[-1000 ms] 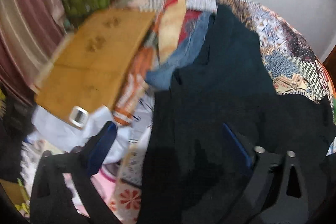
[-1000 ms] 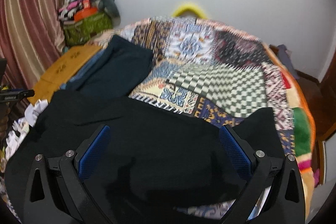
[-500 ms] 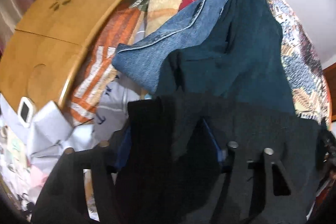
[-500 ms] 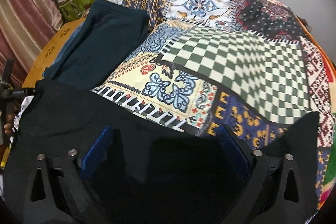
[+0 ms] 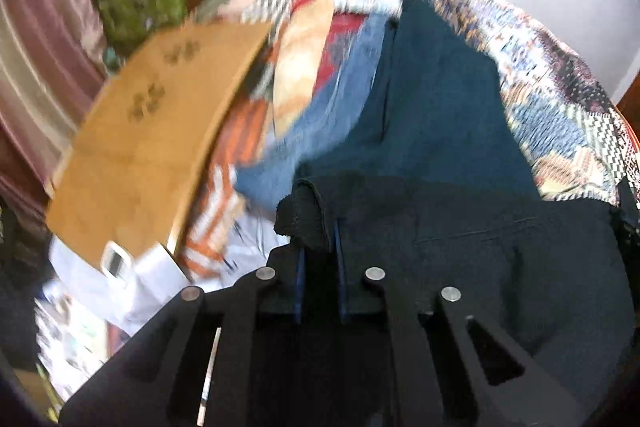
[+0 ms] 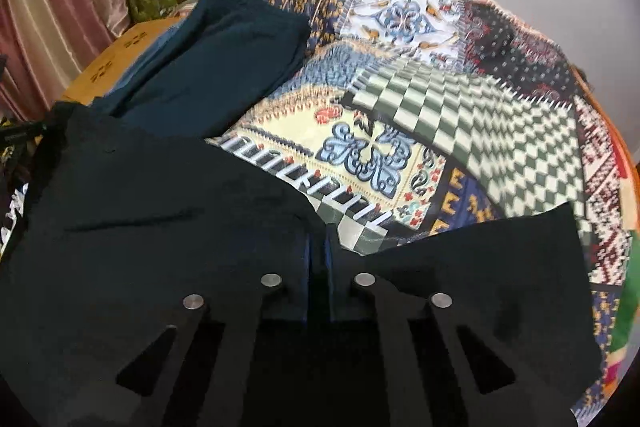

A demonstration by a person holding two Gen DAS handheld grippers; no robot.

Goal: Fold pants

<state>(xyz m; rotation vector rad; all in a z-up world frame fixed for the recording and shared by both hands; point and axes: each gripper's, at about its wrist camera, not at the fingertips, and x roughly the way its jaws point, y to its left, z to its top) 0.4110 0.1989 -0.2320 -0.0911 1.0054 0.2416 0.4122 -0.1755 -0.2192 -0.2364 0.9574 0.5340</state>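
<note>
Patchwork-quilt bed (image 6: 460, 115), white wall behind. A second ago both my grippers were open; now my left hand-held gripper (image 5: 319, 259) and right hand-held gripper (image 6: 319, 263) are clamped on the black fabric pants (image 6: 152, 227) lying on the bed, so the fold can start. Only the left view shows the wooden board (image 5: 152, 131) and blue jeans (image 5: 320, 131).

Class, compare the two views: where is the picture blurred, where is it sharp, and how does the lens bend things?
Left wrist view: motion blur smears the wooden board and jeans; the left tool stays sharper. Right wrist view: crisper, patchwork quilt only slightly soft. Both: fisheye curving, dark corners.
</note>
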